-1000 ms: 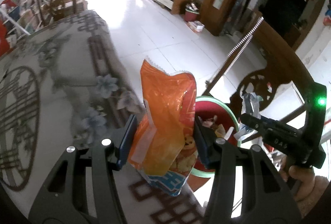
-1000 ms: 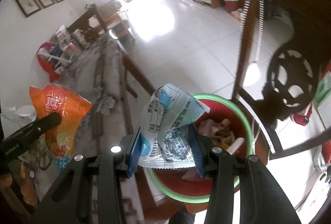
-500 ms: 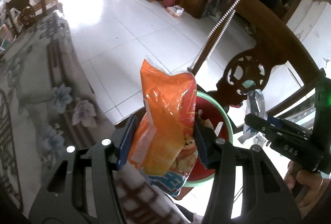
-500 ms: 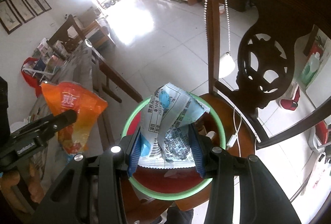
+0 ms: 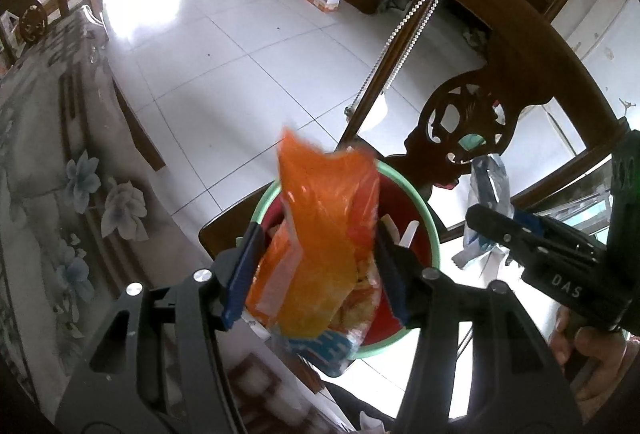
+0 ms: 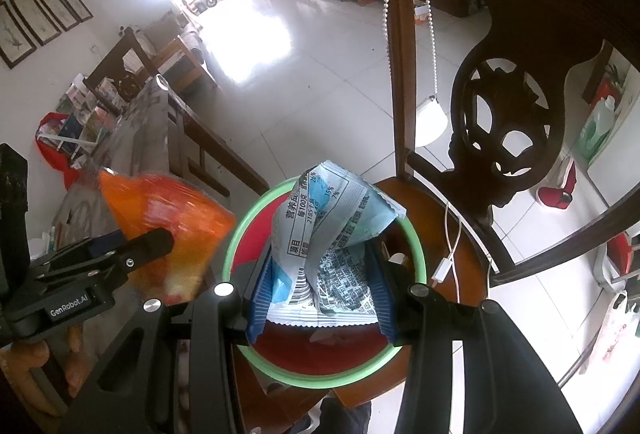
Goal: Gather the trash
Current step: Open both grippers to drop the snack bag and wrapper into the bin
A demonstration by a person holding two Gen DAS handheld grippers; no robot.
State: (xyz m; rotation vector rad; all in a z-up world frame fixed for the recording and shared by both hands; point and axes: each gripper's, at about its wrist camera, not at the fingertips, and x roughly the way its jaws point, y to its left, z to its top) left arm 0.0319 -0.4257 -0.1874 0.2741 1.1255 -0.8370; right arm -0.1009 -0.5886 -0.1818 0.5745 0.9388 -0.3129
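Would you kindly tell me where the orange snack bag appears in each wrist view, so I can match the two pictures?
Left wrist view: the orange snack bag is at lower centre, between the left tool's jaws, over the bin.
Right wrist view: the bag is at middle left, left of the bin.
Shared landmark: the green-rimmed red bin.

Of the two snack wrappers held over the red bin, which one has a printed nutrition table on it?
The pale blue and silver wrapper in the right gripper: it shows a nutrition table and barcode. The orange bag between the left gripper fingers shows none.
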